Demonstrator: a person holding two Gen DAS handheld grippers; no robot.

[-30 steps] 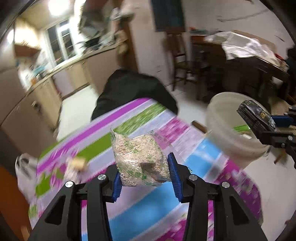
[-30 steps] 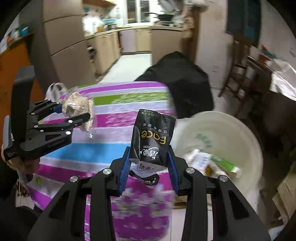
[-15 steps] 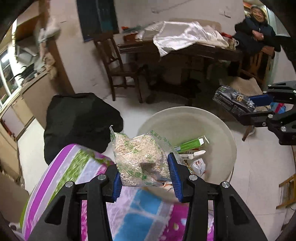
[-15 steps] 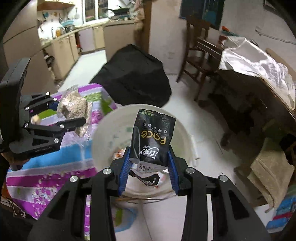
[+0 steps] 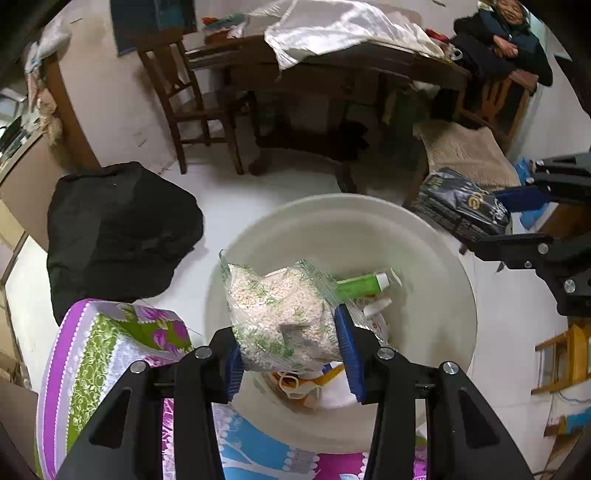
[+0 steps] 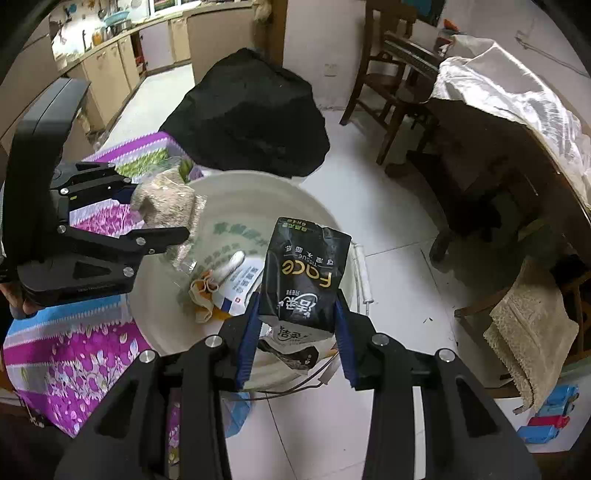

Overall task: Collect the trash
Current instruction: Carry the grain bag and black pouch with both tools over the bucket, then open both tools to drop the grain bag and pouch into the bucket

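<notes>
My left gripper (image 5: 291,347) is shut on a clear bag of pale grain (image 5: 280,314) and holds it over the white bucket (image 5: 443,266). From the right wrist view the same bag (image 6: 166,203) hangs at the bucket's left rim (image 6: 325,218). My right gripper (image 6: 297,332) is shut on a black tissue packet (image 6: 306,273), upright above the bucket's near side; in the left wrist view this packet (image 5: 465,206) hovers past the bucket's right rim. Inside the bucket lie a green tube (image 5: 362,284), a white box and orange scraps (image 6: 203,291).
A table with a striped floral cloth (image 6: 74,347) stands left of the bucket. A black cover (image 5: 118,229) lies on the white floor behind it. Wooden chairs (image 5: 184,92), a dark table with a white sheet (image 5: 332,26) and a seated person (image 5: 509,40) are farther back.
Both grippers swung from above the floral table to over the bucket, each keeping its load. The bucket now fills the middle of both views.
</notes>
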